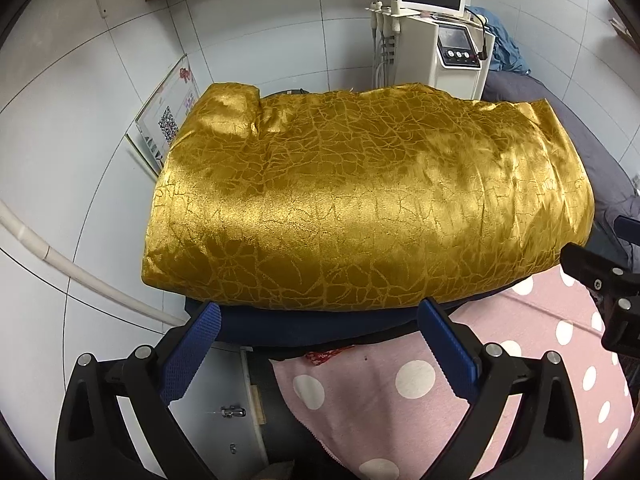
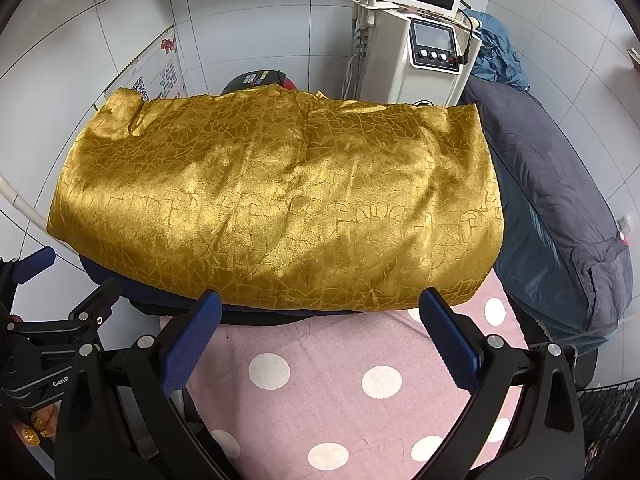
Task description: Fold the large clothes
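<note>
A shiny gold garment with a crackle pattern lies folded in a wide block on a pink polka-dot cloth; it also shows in the right wrist view. A dark blue layer shows under its near edge. My left gripper is open and empty, just short of the garment's near edge at its left part. My right gripper is open and empty at the near edge toward its right part. Neither touches the fabric.
A white machine with a screen stands behind the garment. A grey-blue bedding pile lies at the right. White tiled wall and floor are at the left, with a white pipe. The other gripper shows at the left edge.
</note>
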A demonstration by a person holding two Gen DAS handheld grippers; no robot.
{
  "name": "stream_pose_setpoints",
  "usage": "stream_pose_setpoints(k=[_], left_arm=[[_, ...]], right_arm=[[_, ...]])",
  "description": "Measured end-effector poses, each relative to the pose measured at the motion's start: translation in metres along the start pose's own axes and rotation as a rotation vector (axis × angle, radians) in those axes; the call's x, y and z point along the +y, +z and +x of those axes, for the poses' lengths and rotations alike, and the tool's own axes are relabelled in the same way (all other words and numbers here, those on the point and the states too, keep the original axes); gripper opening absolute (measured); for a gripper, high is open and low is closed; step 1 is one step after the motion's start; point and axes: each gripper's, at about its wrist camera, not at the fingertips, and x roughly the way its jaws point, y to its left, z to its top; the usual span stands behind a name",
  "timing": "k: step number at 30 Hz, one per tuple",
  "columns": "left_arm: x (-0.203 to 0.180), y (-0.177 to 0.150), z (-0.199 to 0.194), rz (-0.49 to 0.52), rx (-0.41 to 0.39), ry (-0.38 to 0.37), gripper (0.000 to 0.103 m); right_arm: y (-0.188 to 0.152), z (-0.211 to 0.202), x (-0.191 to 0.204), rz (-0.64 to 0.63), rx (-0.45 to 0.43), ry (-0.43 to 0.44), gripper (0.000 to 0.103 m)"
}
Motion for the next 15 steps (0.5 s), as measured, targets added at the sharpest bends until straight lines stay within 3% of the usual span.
stream_pose_setpoints(k=[15], left_arm=[[-0.0054,0.0008,-0.0031,0.013,-0.018,-0.001,0.097]], right_arm=[[-0.0003,0.0002,-0.0073,0.027,0.0,0.004,0.097]])
